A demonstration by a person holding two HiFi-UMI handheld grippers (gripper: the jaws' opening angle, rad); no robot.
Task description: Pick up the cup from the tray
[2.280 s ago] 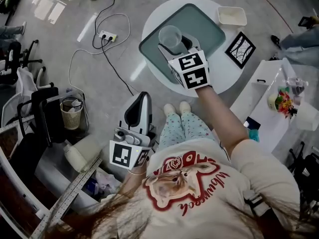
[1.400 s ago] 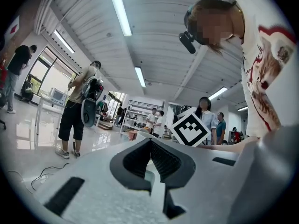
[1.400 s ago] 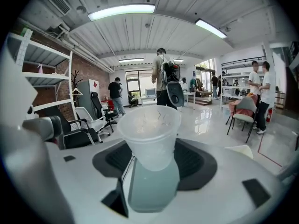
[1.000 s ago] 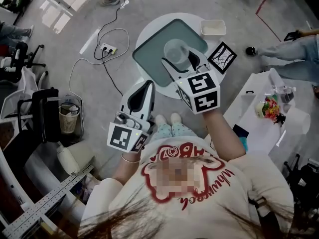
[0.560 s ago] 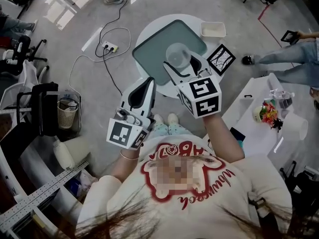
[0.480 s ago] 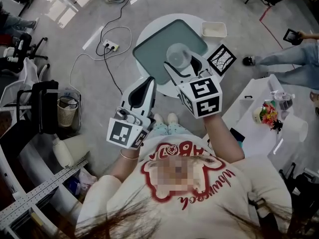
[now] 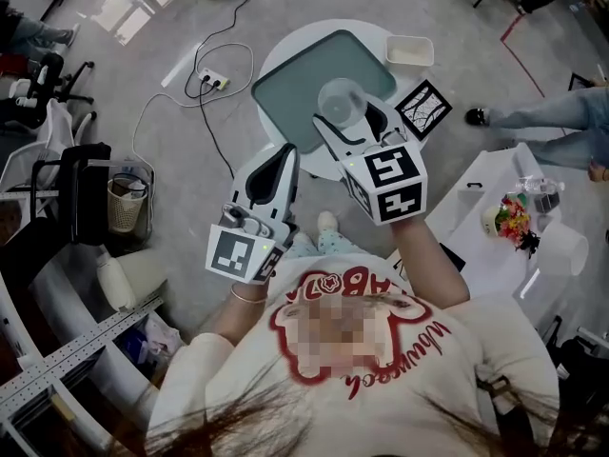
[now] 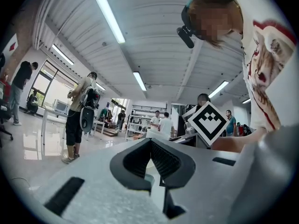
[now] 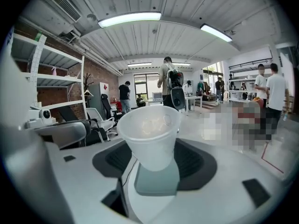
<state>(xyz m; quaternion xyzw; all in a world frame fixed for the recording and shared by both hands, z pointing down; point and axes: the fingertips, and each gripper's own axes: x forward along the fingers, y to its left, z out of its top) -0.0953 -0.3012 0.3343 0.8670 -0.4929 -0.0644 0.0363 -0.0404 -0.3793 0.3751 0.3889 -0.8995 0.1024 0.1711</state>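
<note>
A translucent plastic cup (image 7: pixel 343 99) hangs upright, well above the teal tray (image 7: pixel 300 74), with my right gripper (image 7: pixel 352 120) shut on its lower half. In the right gripper view the cup (image 9: pixel 150 133) fills the space between the jaws, and the tray (image 9: pixel 157 182) shows small and far below it. My left gripper (image 7: pixel 283 152) is held up beside the right one, to its left. Its jaws are shut with nothing between them, and in the left gripper view its fingertips (image 8: pixel 150 143) meet.
The tray lies on a round white table (image 7: pixel 274 57), together with a white rectangular dish (image 7: pixel 410 50) and a black-framed patterned tile (image 7: pixel 422 109). A power strip (image 7: pixel 214 82) with cables lies on the floor at the left. A white side table (image 7: pixel 495 208) stands at the right. Several people stand around.
The right gripper has carried the cup up from just over the tray towards the head. The left gripper rose from beside the lap to beside the right one. Little has moved in the last half second.
</note>
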